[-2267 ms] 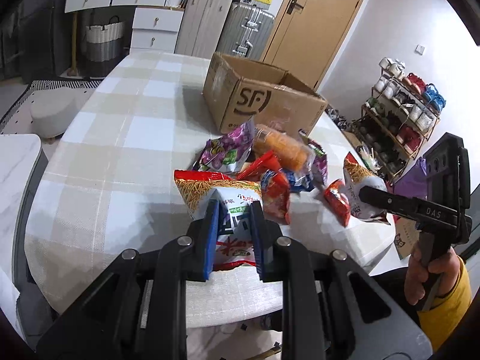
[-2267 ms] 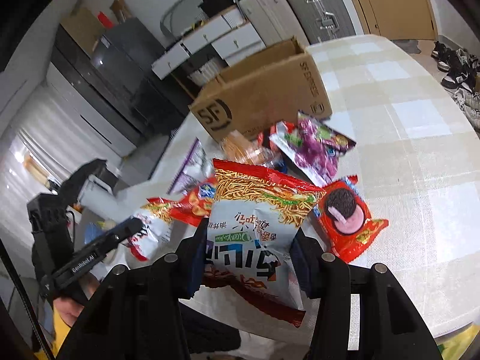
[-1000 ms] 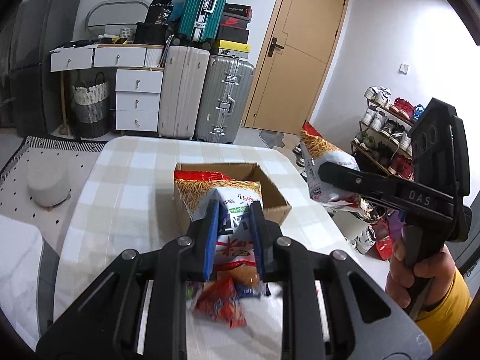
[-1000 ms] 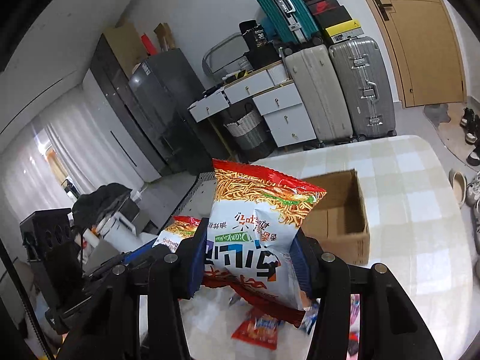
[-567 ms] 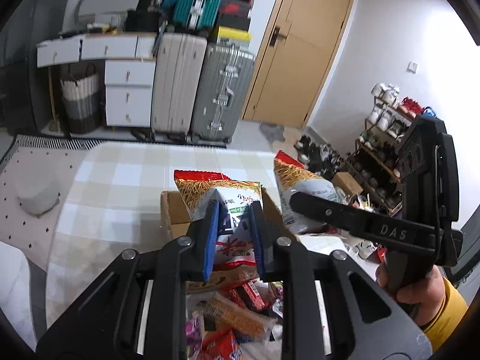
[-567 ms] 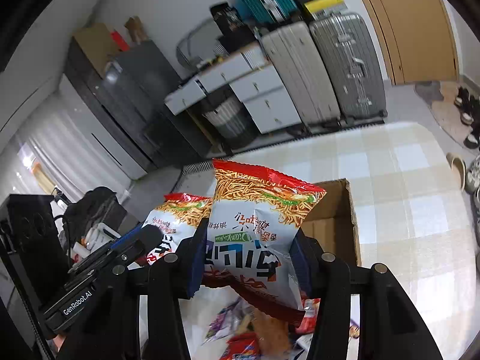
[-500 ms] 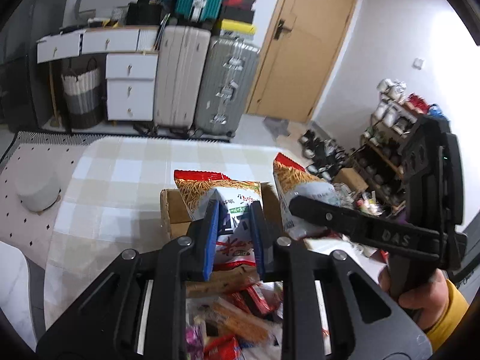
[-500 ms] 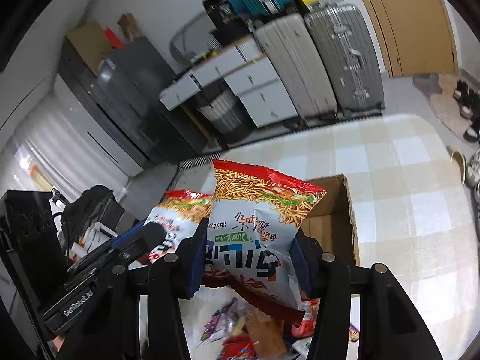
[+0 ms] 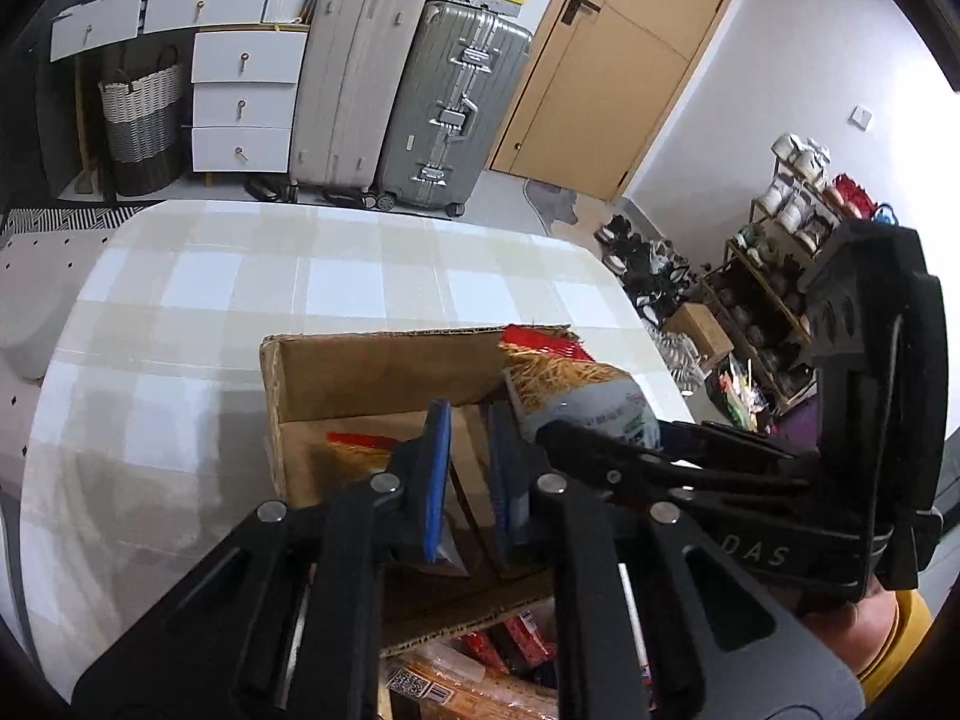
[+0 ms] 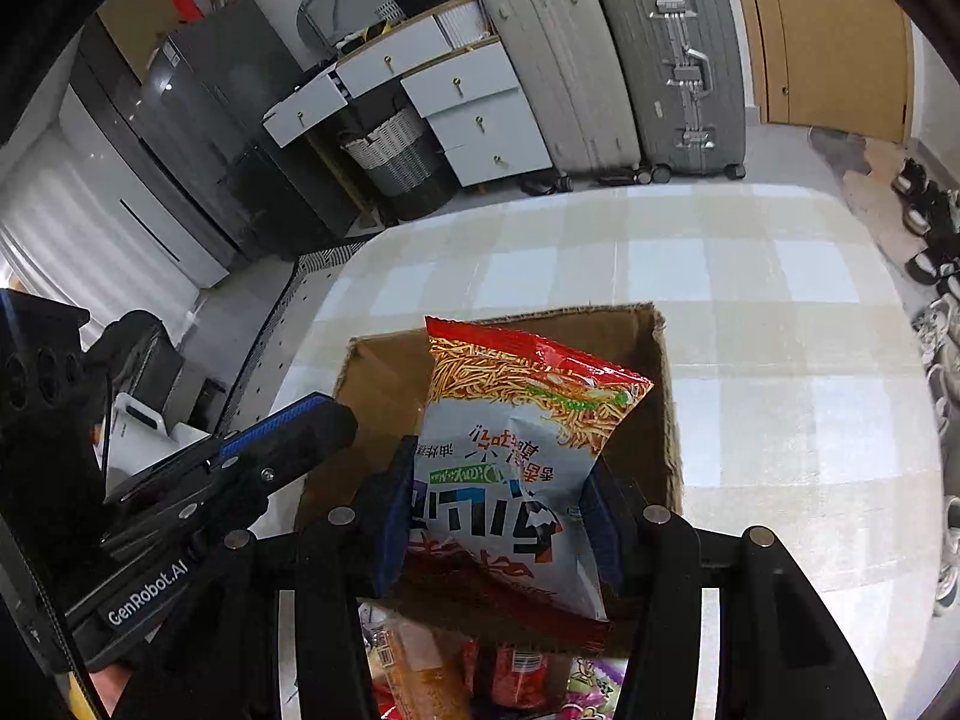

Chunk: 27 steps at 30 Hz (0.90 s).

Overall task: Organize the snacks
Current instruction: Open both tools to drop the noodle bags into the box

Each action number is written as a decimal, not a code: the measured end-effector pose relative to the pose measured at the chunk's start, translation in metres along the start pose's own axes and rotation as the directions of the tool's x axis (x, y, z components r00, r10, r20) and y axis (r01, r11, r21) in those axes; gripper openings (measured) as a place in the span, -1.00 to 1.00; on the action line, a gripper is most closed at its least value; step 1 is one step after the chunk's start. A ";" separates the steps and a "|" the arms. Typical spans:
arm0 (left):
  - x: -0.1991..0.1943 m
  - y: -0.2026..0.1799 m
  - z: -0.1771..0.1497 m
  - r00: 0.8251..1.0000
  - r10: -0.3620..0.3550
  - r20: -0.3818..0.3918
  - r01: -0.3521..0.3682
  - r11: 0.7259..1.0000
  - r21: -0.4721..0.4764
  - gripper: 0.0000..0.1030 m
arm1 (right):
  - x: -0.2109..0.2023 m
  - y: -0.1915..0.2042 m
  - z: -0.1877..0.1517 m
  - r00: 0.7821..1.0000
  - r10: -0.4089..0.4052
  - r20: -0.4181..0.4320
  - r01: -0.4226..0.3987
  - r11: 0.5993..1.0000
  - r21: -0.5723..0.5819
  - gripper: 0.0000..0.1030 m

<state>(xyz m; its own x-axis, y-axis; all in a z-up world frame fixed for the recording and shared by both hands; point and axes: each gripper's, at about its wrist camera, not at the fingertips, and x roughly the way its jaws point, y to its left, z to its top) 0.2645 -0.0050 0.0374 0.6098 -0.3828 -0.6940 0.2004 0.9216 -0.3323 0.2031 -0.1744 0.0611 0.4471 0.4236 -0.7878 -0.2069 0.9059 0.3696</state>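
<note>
Change: both tools had come down closer to the cardboard box [image 10: 666, 396] than half a second before. The packet that had stood upright between the left pads now showed low inside the box instead.
Left tool [image 9: 468, 438]: pads pressed close together with only a narrow slot between them, tips over the box opening. A pale sliver showed low in the slot; whether it was pinched could not be told.
Right tool [image 10: 501, 468]: pinching the noodle snack bag [image 10: 516, 408] by its lower half, one pad on each side.
Noodle snack bag: upright and slightly tilted, its red top edge over the box opening, toward the right wall in the left wrist view.
Second snack bag [image 9: 354, 450]: inside the box by its left wall, red strip and orange print showing, partly hidden behind the left tool's finger.
Cardboard box: open-topped, standing on the checked tabletop [image 10: 780, 360].
Loose snacks [image 10: 516, 678]: a heap of packets on the tabletop just in front of the box's near wall.
Hand [image 9: 864, 648]: gripping the right tool's handle, with a yellow sleeve at the wrist.
</note>
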 end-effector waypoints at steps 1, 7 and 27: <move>0.003 0.001 -0.002 1.000 0.002 0.000 -0.002 1.000 0.004 -0.80 | 0.003 -0.002 0.000 1.000 -0.008 -0.010 0.008 1.000 0.003 -0.03; -0.012 -0.001 -0.013 0.999 0.041 0.003 -0.041 0.999 0.030 -0.80 | 0.008 0.001 -0.001 0.998 -0.058 -0.027 0.057 0.998 -0.026 0.02; -0.166 -0.035 -0.083 0.934 0.308 0.181 -0.320 0.947 0.040 0.58 | -0.140 0.060 -0.068 0.961 -0.068 0.268 0.106 0.986 -0.130 0.51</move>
<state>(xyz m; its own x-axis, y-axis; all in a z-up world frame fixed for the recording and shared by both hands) 0.0930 0.0212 0.1112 0.7703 -0.0625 -0.6346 0.0254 0.9974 -0.0674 0.0688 -0.1788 0.1598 0.6770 0.3452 -0.6500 -0.2700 0.9381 0.2170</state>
